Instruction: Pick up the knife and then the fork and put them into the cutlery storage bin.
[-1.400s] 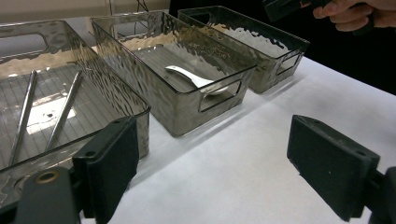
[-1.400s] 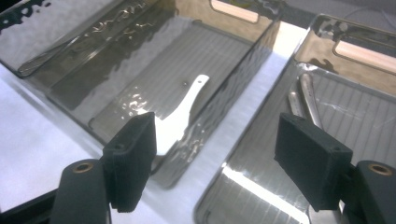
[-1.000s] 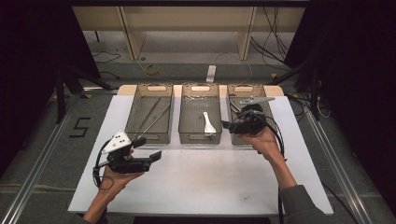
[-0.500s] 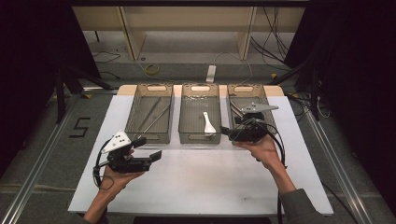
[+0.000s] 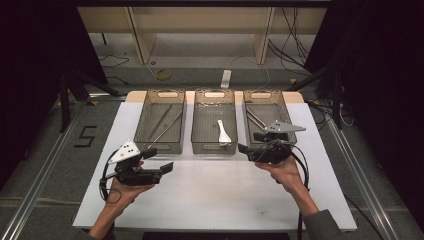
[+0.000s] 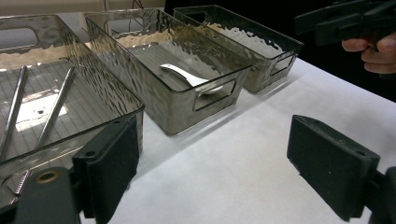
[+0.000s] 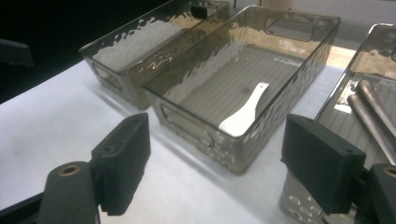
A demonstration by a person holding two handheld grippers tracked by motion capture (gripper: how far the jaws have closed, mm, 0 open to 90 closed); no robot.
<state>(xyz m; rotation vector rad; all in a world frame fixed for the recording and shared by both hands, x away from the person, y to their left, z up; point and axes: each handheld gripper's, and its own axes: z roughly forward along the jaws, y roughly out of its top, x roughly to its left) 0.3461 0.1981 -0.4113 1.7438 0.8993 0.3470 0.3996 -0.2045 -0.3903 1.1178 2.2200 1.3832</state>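
Three smoked transparent plastic bins stand side by side at the far part of the white-covered surface (image 5: 215, 190); the left bin (image 5: 161, 121) holds two long metal rods or tongs, the middle bin (image 5: 214, 122) holds a small white plastic spoon (image 5: 223, 133), the right bin (image 5: 266, 120) holds further metal utensils, partly screened by the gripper in front.

Right gripper (image 5: 244, 148): held just in front of the right bin, above the surface; jaws spread wide and empty, as its own view confirms (image 7: 215, 163). Left gripper (image 5: 160, 160): held above the surface before the left bin; jaws likewise wide apart with nothing between them (image 6: 224, 172).

Governing relation: the white spoon lies flat on the floor of the middle bin, near its front wall, bowl toward the person and handle running away toward the far end; long axis roughly along the bin's length. From the right gripper it lies ahead and slightly to the person's left, beyond the bin's front wall; judged the nearer hand, and its jaws already point that way. A pick would require coming over the rim from above.

Hard to make out: the exact kind of metal utensils in the outer bins; the spoon's bowl is blurred by the rippled front wall in the right gripper view (image 7: 240, 119).
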